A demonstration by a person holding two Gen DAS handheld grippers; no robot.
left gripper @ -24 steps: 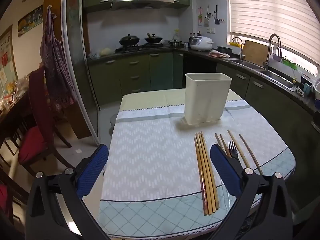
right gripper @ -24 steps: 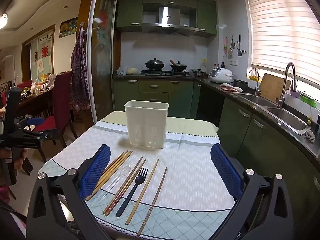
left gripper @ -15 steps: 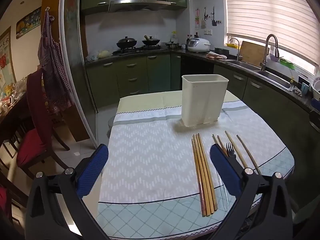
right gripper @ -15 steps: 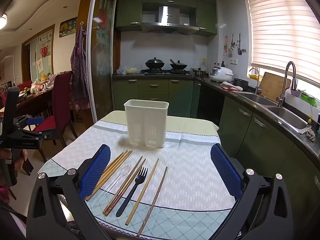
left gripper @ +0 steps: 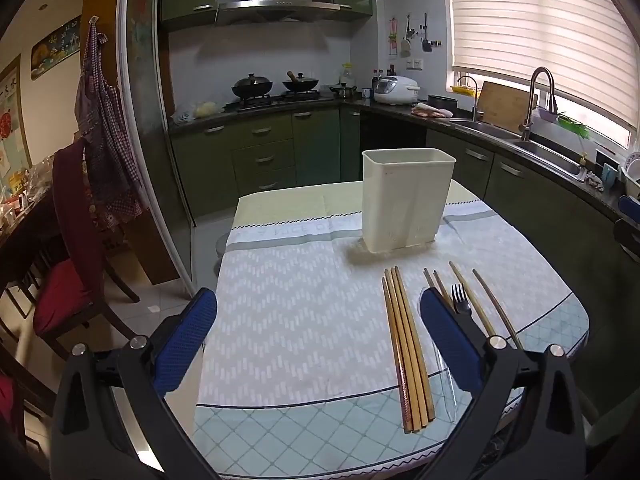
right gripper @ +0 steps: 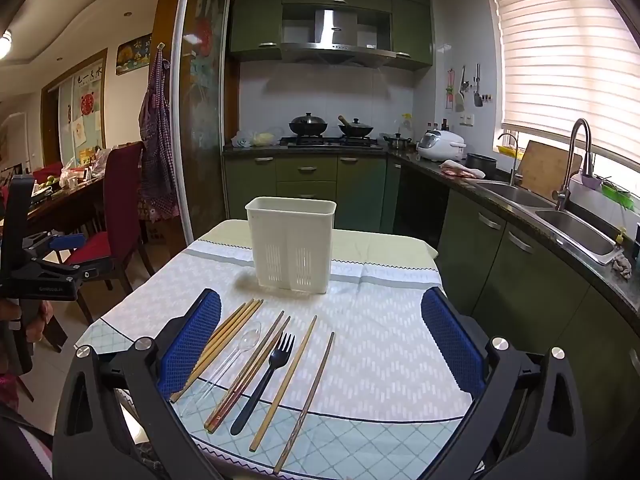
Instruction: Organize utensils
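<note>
Wooden chopsticks (right gripper: pixel 218 346), fork (right gripper: pixel 266 376) unsorted, 6 o'clock of holder (right gripper: pixel 291 245). Both grippers (left gripper: pixel 318 338) (right gripper: pixel 320 344) wide open, empty. Pre-grasp; next: pinch one, lift.

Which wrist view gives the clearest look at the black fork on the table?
The right wrist view: the black fork lies in full there, tines to handle end, among the chopsticks. In the left wrist view only the fork's tines show; the left gripper, held open, has one finger covering the handle.
</note>
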